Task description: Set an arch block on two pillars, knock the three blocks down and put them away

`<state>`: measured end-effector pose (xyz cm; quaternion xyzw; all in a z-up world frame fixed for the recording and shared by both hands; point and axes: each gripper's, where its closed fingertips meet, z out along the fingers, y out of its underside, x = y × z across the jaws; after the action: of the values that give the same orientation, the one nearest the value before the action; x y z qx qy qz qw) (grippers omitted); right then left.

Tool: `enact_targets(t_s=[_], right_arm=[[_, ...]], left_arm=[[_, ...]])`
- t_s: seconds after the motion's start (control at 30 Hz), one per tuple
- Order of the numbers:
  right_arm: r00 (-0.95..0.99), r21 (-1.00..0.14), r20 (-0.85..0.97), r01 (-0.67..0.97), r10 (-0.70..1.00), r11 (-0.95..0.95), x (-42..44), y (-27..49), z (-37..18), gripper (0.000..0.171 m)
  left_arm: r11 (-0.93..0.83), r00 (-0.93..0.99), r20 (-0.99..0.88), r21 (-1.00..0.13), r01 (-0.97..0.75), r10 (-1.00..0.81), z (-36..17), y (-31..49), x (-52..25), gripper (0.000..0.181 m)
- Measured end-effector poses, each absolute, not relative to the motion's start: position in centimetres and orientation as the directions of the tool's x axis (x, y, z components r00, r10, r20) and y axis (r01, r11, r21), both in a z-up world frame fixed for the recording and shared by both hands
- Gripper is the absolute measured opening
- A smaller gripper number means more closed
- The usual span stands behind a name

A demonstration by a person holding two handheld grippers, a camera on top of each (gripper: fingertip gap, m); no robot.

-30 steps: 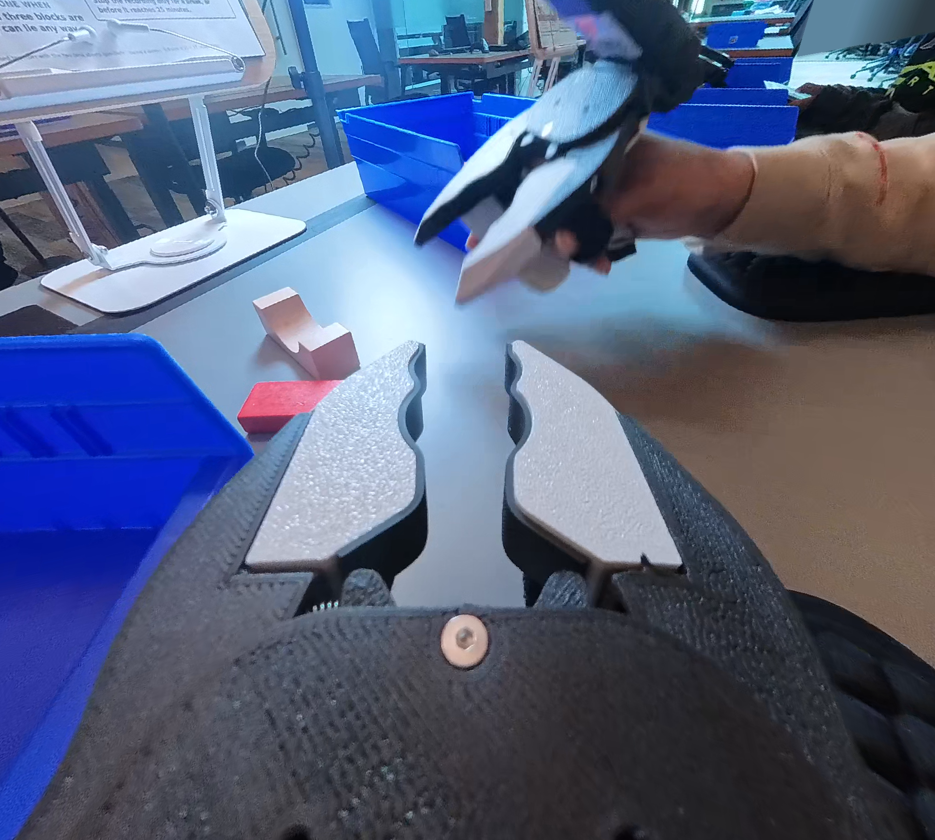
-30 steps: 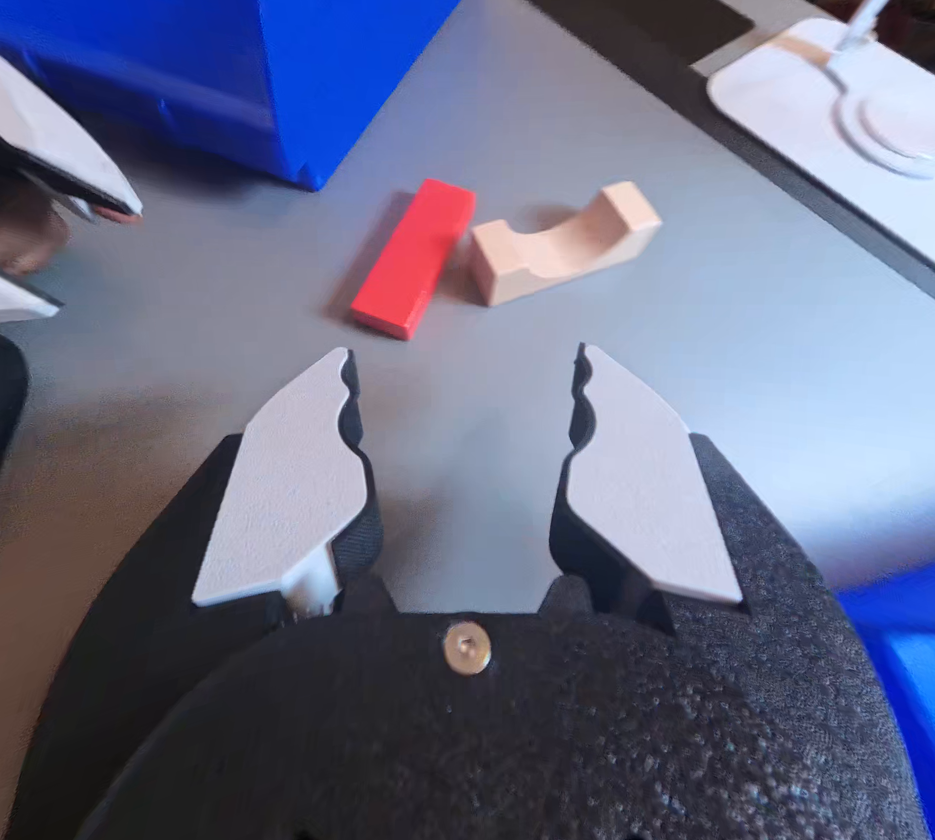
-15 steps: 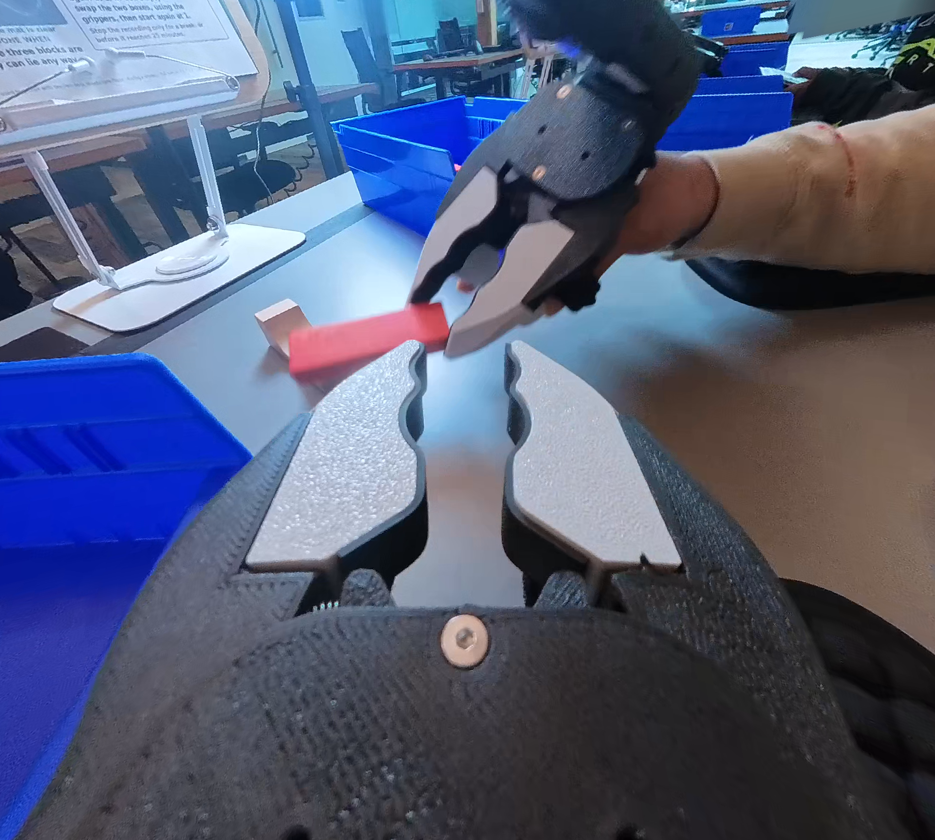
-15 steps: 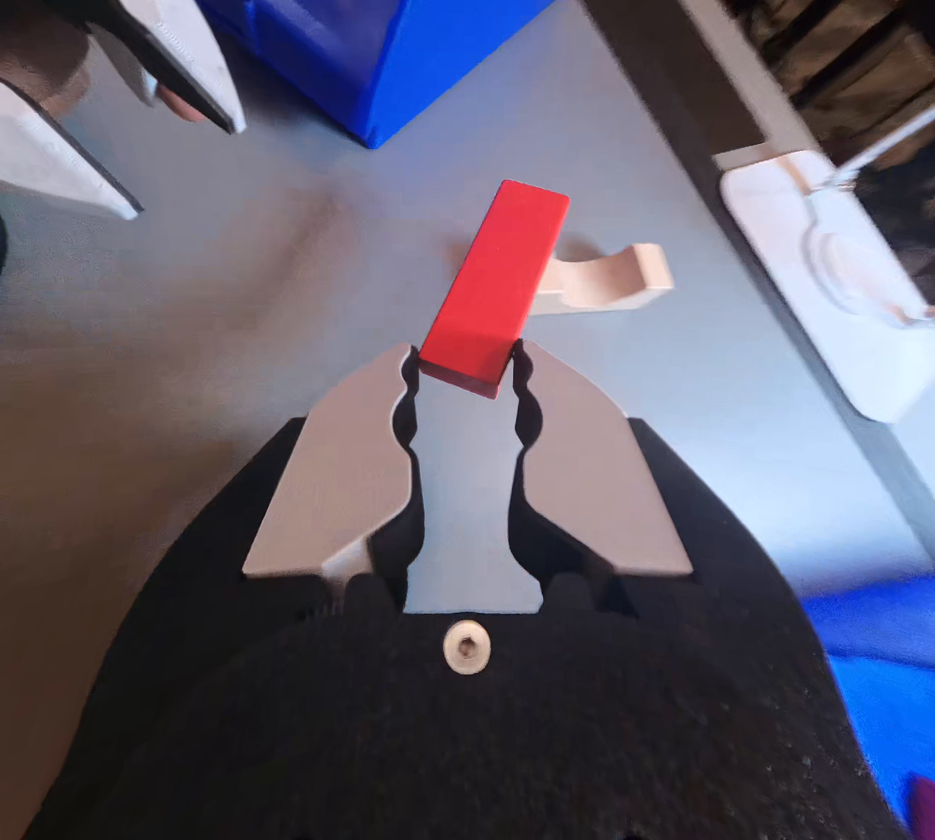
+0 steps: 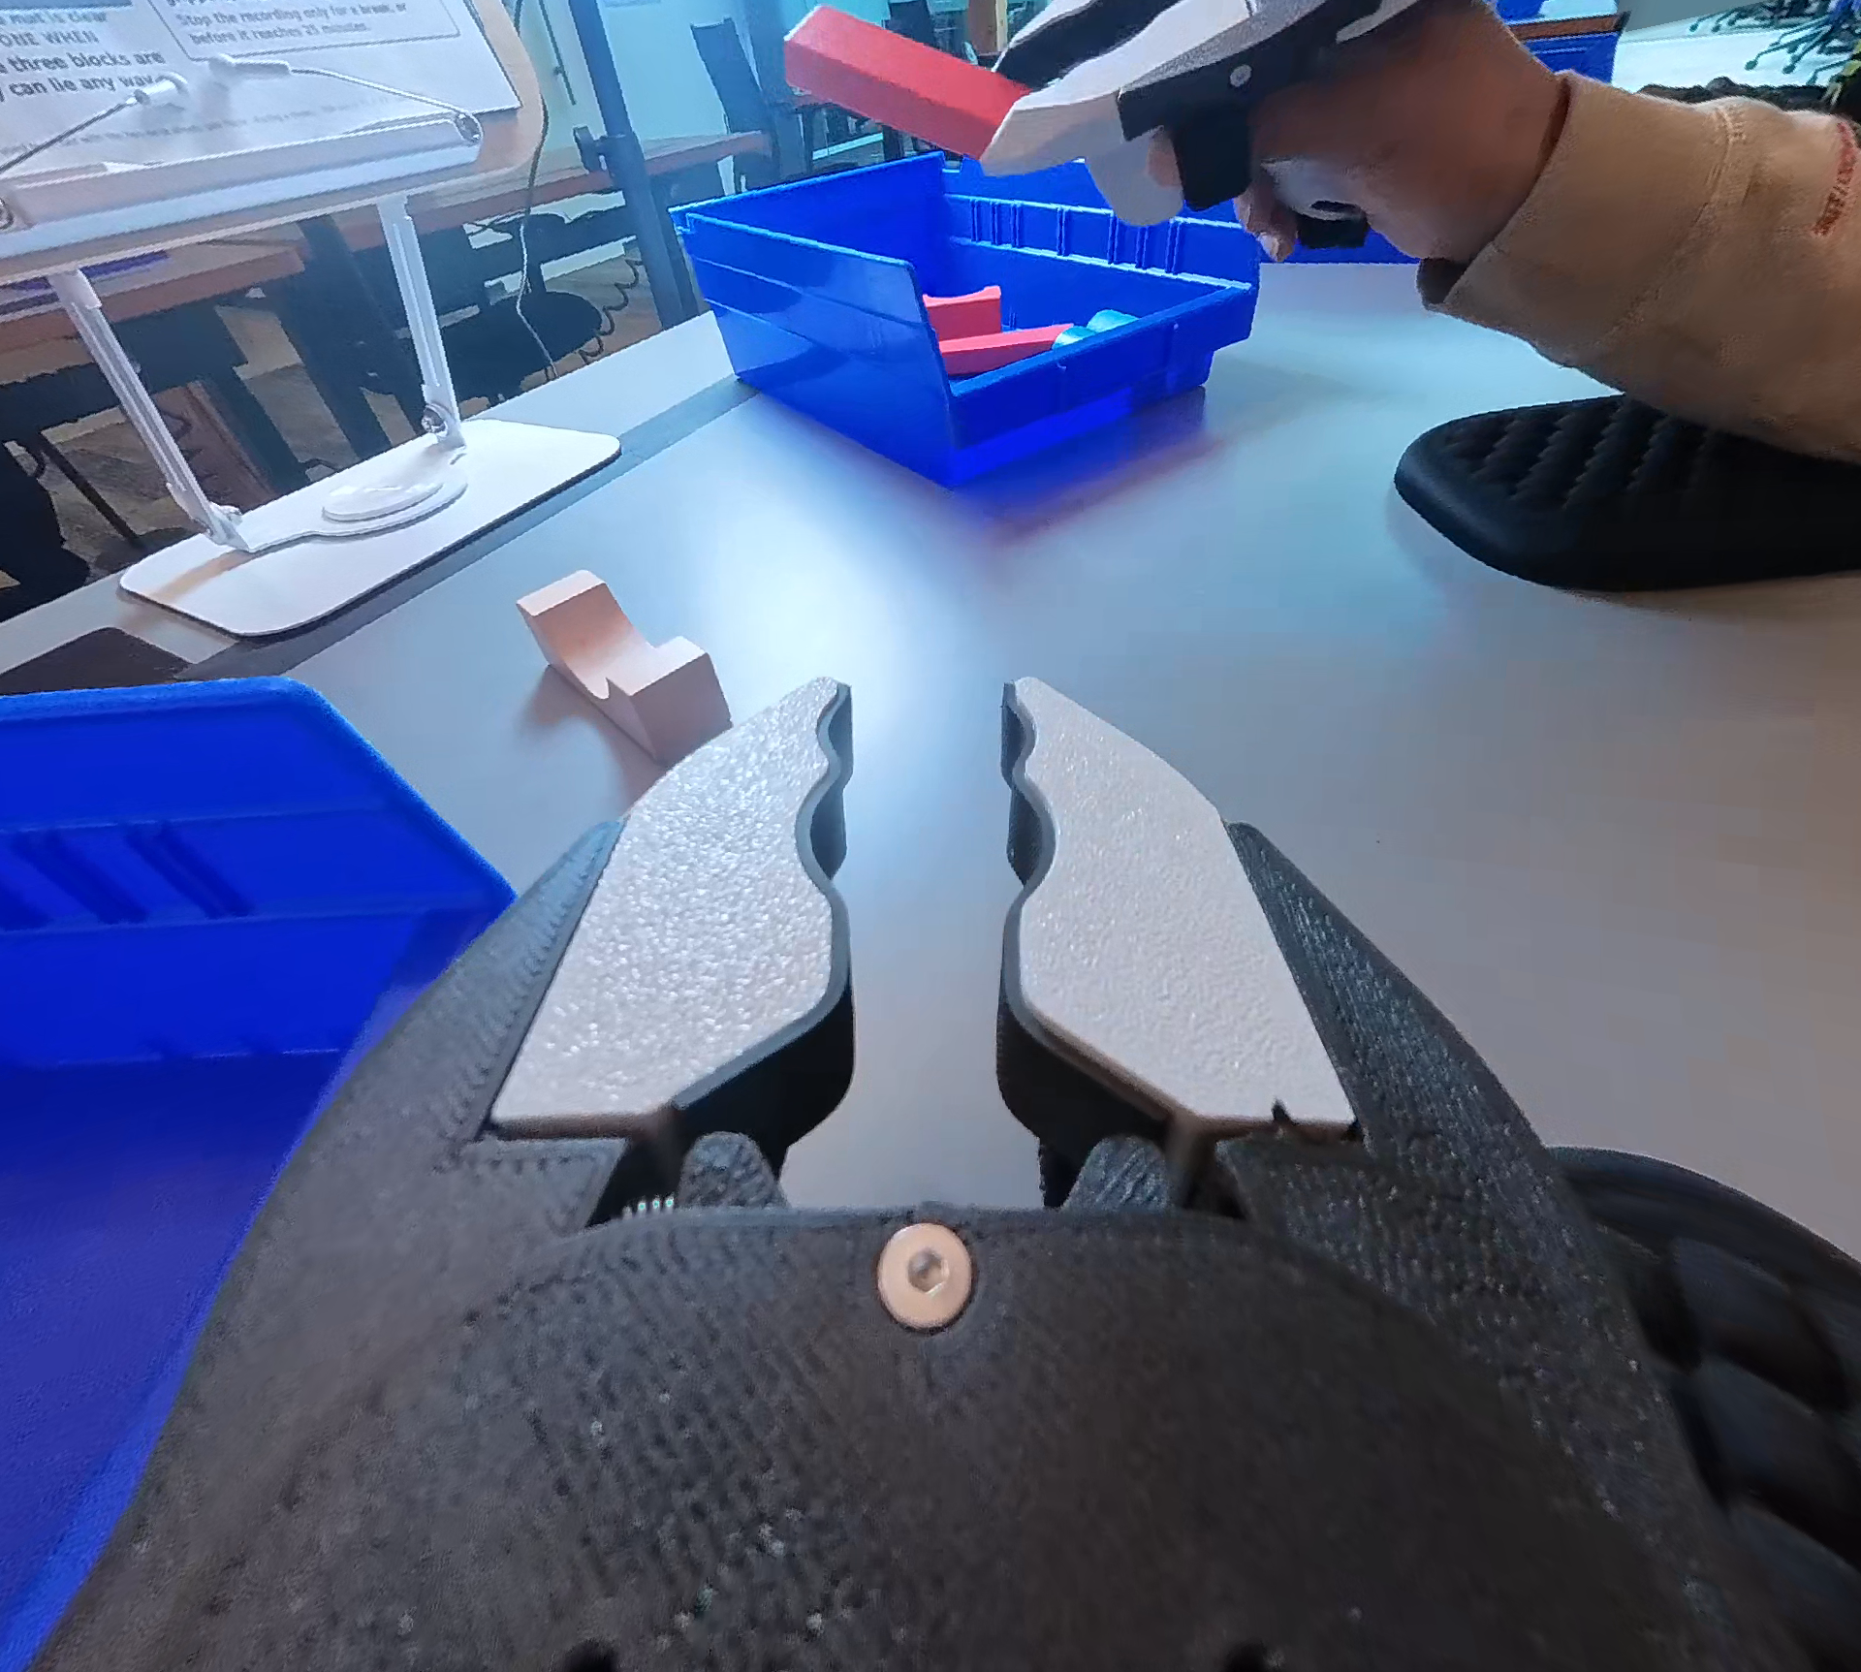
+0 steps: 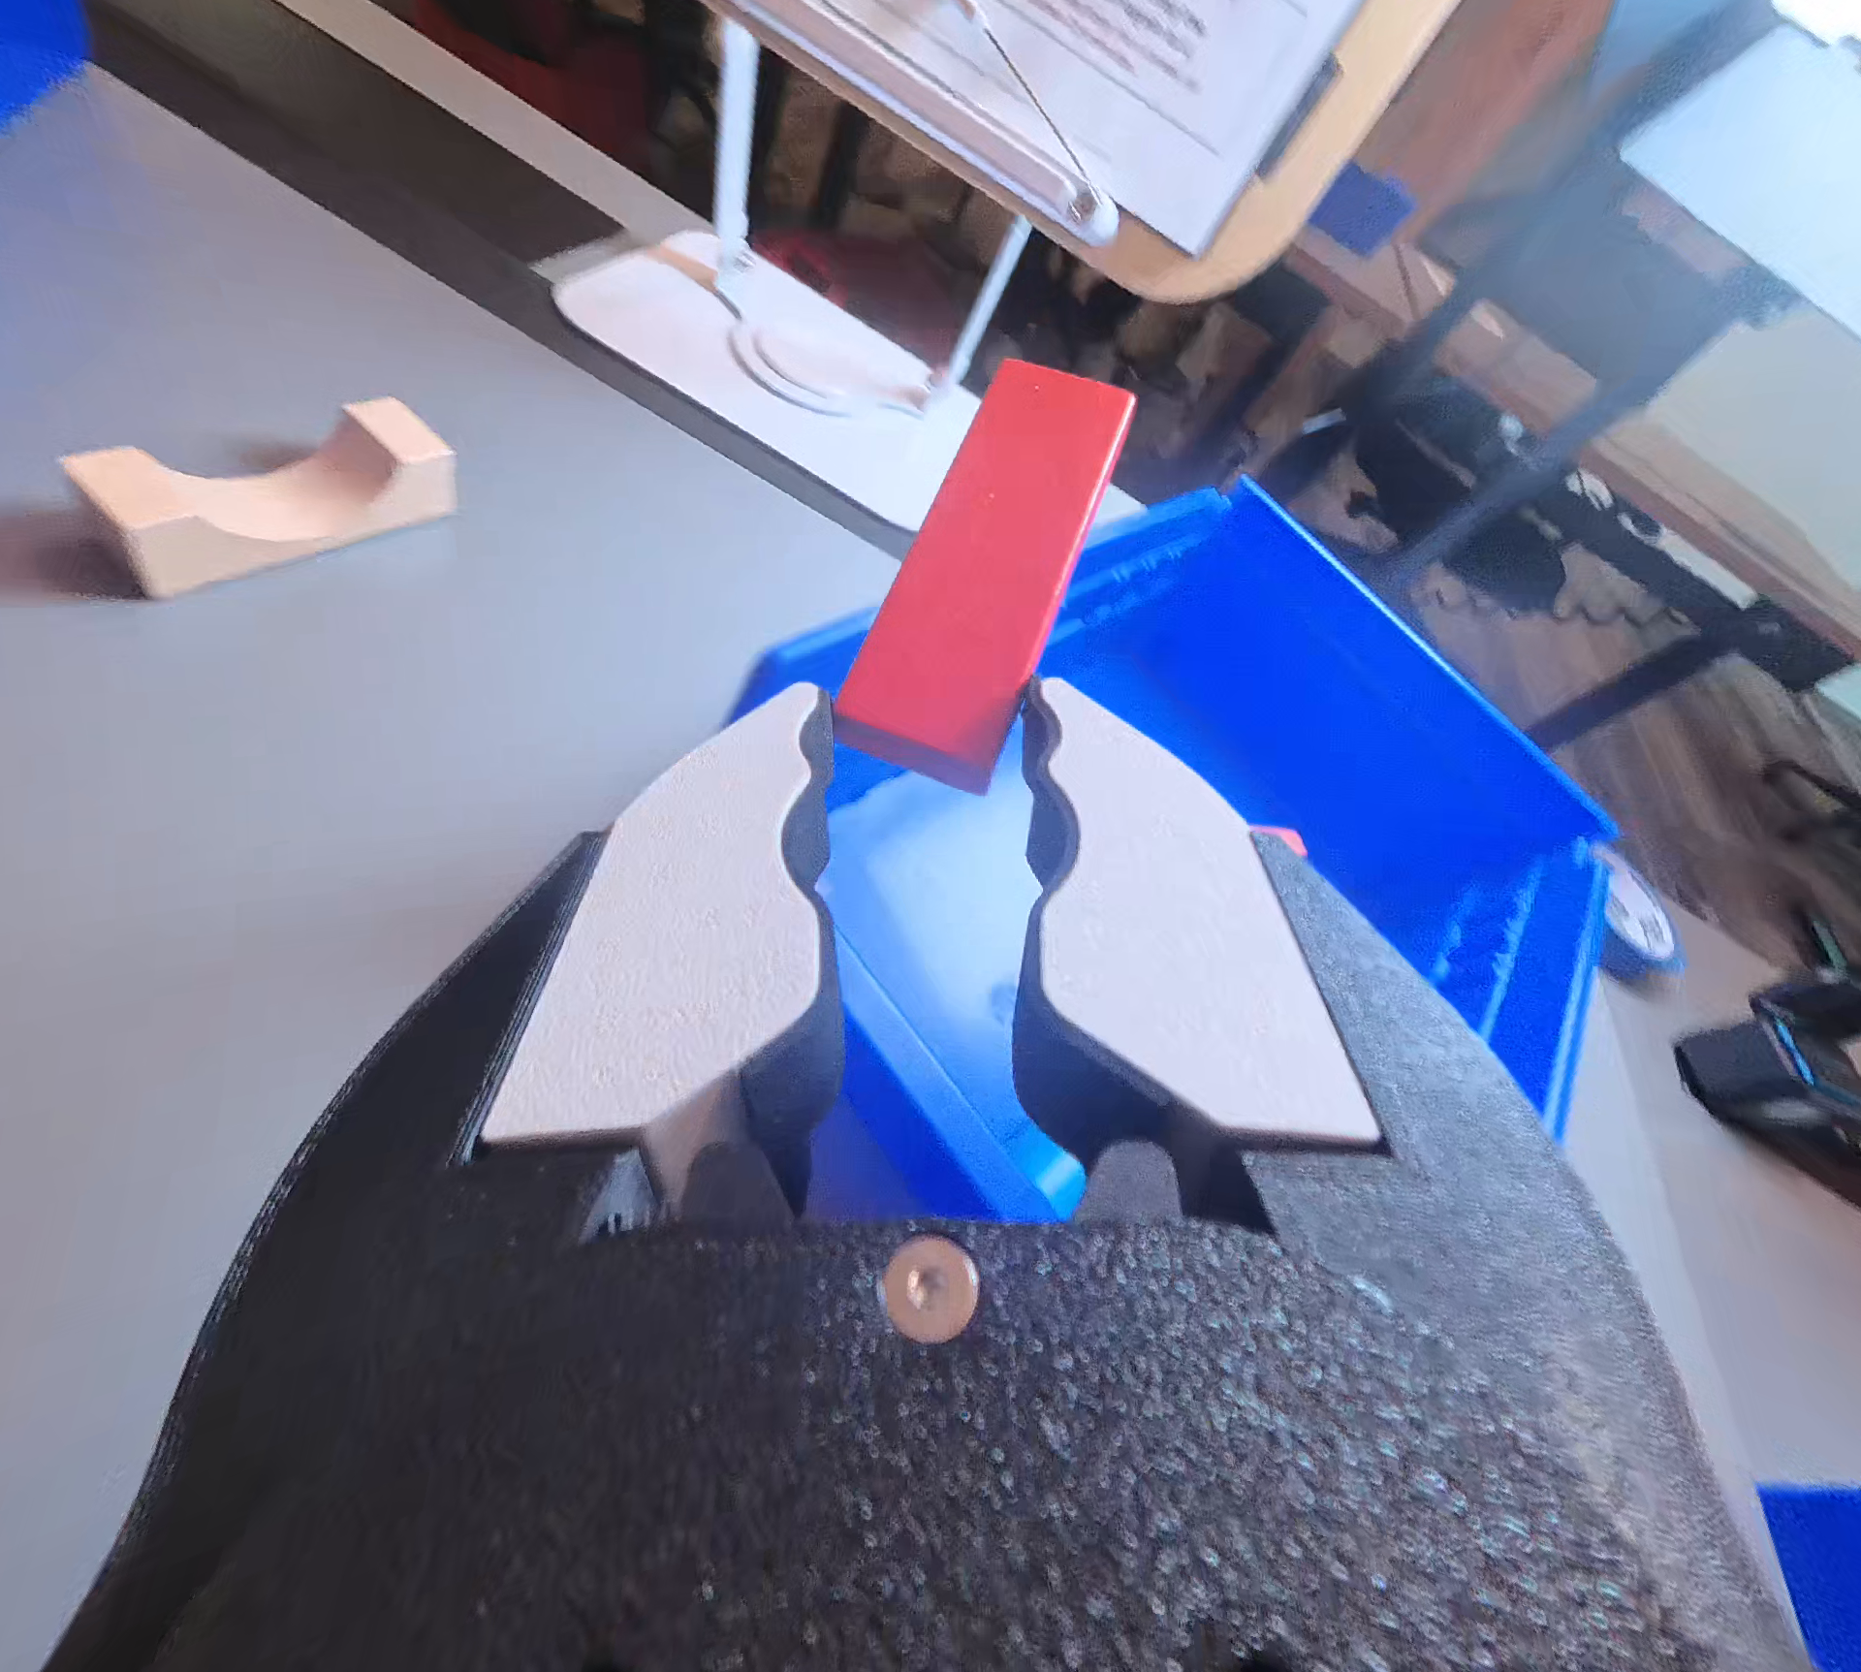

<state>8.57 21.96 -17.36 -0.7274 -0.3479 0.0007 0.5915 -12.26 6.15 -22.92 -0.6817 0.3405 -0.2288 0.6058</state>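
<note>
Grey table (image 5: 1259,697), matte top. Lying directly on it: one pale wooden arch block (image 5: 624,677) (on its side); blue bin (image 5: 836,355) at the far side, holding red and blue blocks; second blue bin (image 5: 201,878) near left; white document stand (image 5: 332,516) at the edge; black textured pad (image 5: 1631,496) right.

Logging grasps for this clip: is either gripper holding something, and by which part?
The right gripper pinches the red block across one short end. The left gripper holds nothing.
</note>
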Motion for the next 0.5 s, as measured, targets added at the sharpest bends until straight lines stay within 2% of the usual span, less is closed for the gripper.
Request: enact_targets(t_s=[0.13, 0.23, 0.3, 0.4, 0.5], right_arm=[[0.843, -0.856, 0.387, 0.479, 0.374, -0.193, 12.7, 24.7, -19.3, 0.034], [0.861, -0.873, 0.372, 0.452, 0.347, -0.186, 13.3, 25.2, -19.2, 0.048], [0.828, -0.888, 0.357, 0.444, 0.431, -0.117, 10.6, 24.0, -18.5, 0.048], [0.657, -0.901, 0.311, 0.433, 0.687, -0.007, 2.4, 19.7, -19.0, 0.055], [0.459, -0.875, 0.19, 0.48, 0.868, -0.061, -5.0, 16.4, -22.7, 0.078]], left_arm=[[-0.039, 0.667, -0.1, -0.981, -0.19, -0.738, -23.1, 6.3, -12.4, 0.028], [-0.044, 0.667, -0.094, -0.982, -0.186, -0.739, -23.1, 6.4, -12.3, 0.028], [-0.044, 0.666, -0.093, -0.982, -0.186, -0.74, -23.2, 6.4, -12.3, 0.028], [-0.053, 0.662, -0.082, -0.982, -0.181, -0.745, -23.3, 6.4, -12.1, 0.028], [-0.06, 0.659, -0.078, -0.981, -0.184, -0.748, -23.5, 6.4, -12.0, 0.028]])
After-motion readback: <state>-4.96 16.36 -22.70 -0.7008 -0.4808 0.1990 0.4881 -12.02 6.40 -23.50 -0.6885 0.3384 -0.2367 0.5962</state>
